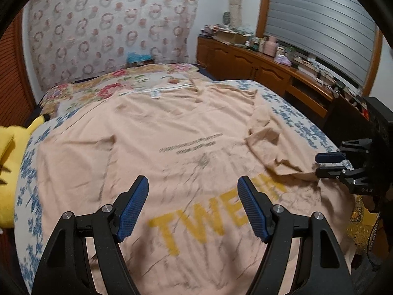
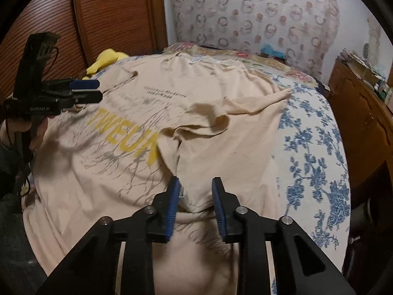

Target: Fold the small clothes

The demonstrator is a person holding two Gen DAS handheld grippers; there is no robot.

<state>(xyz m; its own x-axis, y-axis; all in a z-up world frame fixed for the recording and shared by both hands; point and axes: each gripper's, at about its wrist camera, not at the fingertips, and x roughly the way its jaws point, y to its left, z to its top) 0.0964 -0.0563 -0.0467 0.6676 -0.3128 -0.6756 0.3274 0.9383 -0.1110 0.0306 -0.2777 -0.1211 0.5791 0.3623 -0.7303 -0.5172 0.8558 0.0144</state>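
A peach T-shirt [image 1: 172, 127] with yellow letters and grey print lies spread on the bed; it also shows in the right wrist view [image 2: 137, 113]. Its right side is folded over in a rumpled flap [image 2: 221, 123]. My left gripper [image 1: 192, 184] is open and empty, hovering above the yellow lettering. My right gripper [image 2: 195, 184] is partly open with a bunched fold of the shirt's edge [image 2: 199, 196] between its fingers. The right gripper also shows at the shirt's right edge in the left wrist view [image 1: 319, 164]. The left gripper shows at the left in the right wrist view [image 2: 98, 89].
The bed has a blue-flowered cover [image 2: 314, 152] and a floral pillow area [image 1: 118, 83] at the head. A yellow plush toy [image 1: 9, 162] lies at the bed's left side. A cluttered wooden sideboard [image 1: 270, 66] runs along the right wall under a window.
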